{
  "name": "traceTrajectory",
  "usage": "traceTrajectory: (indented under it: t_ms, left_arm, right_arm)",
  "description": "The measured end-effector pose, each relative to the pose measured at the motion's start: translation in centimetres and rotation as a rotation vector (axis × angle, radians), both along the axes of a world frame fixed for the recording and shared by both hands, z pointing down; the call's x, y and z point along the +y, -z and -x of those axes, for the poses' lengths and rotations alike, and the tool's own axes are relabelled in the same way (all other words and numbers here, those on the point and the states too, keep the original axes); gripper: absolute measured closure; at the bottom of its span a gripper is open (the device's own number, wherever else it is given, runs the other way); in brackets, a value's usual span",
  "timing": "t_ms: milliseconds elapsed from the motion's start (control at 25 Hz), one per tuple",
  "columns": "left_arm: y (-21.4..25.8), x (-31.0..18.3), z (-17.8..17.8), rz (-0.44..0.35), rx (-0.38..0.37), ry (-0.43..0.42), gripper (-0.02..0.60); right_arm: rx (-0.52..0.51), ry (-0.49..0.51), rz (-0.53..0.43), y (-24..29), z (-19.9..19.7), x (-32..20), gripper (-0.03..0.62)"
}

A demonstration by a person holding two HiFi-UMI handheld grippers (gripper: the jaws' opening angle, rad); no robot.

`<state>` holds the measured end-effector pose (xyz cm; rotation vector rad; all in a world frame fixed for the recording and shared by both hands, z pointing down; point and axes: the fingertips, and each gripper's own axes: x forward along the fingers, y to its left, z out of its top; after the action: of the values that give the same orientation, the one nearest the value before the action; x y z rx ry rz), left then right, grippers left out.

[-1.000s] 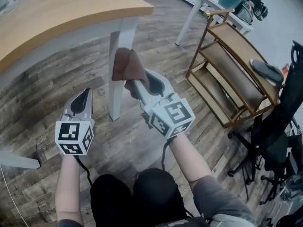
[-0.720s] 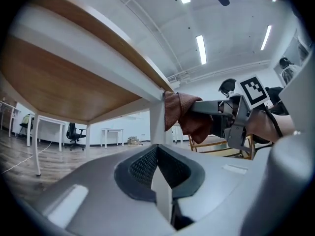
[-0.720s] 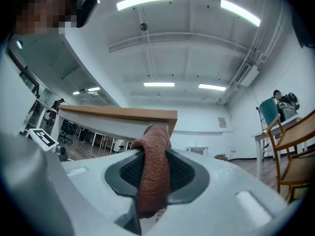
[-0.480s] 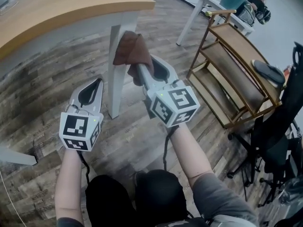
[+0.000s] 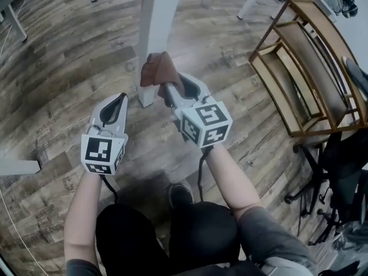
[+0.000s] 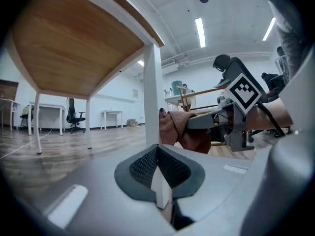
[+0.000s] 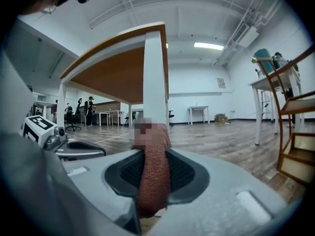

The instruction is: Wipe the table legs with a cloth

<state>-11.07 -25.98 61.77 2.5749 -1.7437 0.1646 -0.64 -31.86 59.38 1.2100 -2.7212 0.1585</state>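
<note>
**Cloth (image 5: 160, 71) low on the white table leg (image 5: 158, 27)**

The brown cloth sits at centre frame in the head view, pinched in the closed fingers of the right gripper (image 5: 168, 88). It appears pressed against the lower stretch of the table leg, just above the leg's foot on the wooden floor (image 5: 69, 56). The left gripper (image 5: 118, 99) hangs to the lower left of the leg, its fingers closed on nothing and taking no part.

By my reading, the wipe of this leg is well under way and close to its bottom end. The other legs, seen far off under the tabletop (image 6: 74, 38) in the left gripper view, show no sign of being wiped and likely remain to do.

Against half a second ago, the cloth has travelled down. Then it lay high on the leg, just under the tabletop edge at the upper left. Now the tabletop is out of the head view and the floor fills the frame.
</note>
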Motion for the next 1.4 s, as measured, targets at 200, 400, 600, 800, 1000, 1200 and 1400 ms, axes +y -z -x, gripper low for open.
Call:
traceTrajectory:
  t_ms: [200, 400, 600, 800, 1000, 1200, 1400]
  left_arm:
    - [-6.2, 1.2, 0.3, 0.079, 0.017, 0.003, 0.562]
    - [-11.3, 3.0, 0.4, 0.166, 0.006, 0.005, 0.563]
    - [-13.1, 3.4, 0.4, 0.201, 0.012, 0.0, 0.563]
    - [-13.9, 3.0, 0.5, 0.216, 0.014, 0.004, 0.563]
    - [-13.7, 2.1, 1.0, 0.223, 0.015, 0.008, 0.563]
    - [-10.2, 1.1, 0.2, 0.184, 0.007, -0.032, 0.562]
    - [-2.9, -1.7, 0.4, 0.108, 0.069, -0.01, 0.563]
  right_arm:
    - [0.084, -0.016, 0.101, -8.3, 0.0, 0.0, 0.507]
    - [0.156, -0.025, 0.206, -14.7, -0.3, 0.7, 0.507]
    - [0.242, -0.033, 0.315, -20.5, 0.0, 1.0, 0.507]
    - [0.336, -0.033, 0.382, -24.7, 0.3, 0.9, 0.507]
    - [0.366, -0.032, 0.427, -26.2, 0.2, 1.3, 0.507]
    - [0.296, -0.082, 0.336, -21.3, -2.3, 0.5, 0.507]
    - [0.238, -0.107, 0.139, -10.0, -4.2, -2.1, 0.507]
